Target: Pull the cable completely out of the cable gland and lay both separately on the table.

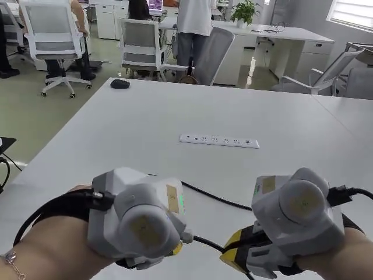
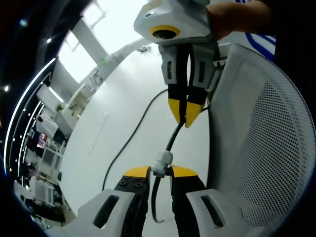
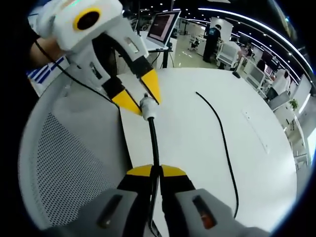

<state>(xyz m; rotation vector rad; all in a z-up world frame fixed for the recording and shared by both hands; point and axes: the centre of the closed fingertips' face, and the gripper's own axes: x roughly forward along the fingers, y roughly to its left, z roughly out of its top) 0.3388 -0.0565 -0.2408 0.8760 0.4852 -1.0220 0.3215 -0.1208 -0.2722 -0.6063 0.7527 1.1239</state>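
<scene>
- The step in hand is the pull itself: the cable (image 3: 154,143) is not yet out of the cable gland (image 3: 147,106), and neither is lying on the tabletop (image 1: 175,116) on its own.
- The left gripper (image 2: 160,172) has its yellow-tipped jaws pinching the cable gland from both sides. In the head view it sits at about 7 o'clock.
- The right gripper (image 3: 158,171) has its jaws pressed together on the cable, just beside the gland. In the head view it sits at about 5 o'clock, near the left one.
- Between the two grippers a short run of cable goes straight from the gland into the right gripper's tips, and it looks fairly taut.
- The gland is a small white fitting with a ribbed or nut-like body, and the thin, black, round cable goes through its bore.
- In the left gripper view, more cable comes out of the gland's far side and drops between that gripper's jaws toward 6 o'clock.
- A long slack stretch of cable curves over the tabletop. In the right gripper view it runs from about 1 o'clock down to 5 o'clock.
- The next move probably calls for a firm, steady hold on the gland while the right gripper draws away along the cable's own line.
- With this much cable left to pass through, I judge that one pull may not clear it, so the right gripper may need a fresh grip nearer the gland.
- A sideways pull could jam the cable in the bore or twist the gland out of the left jaws.
- A white power strip (image 1: 218,141) lies well apart, toward 12 o'clock from the grippers.
</scene>
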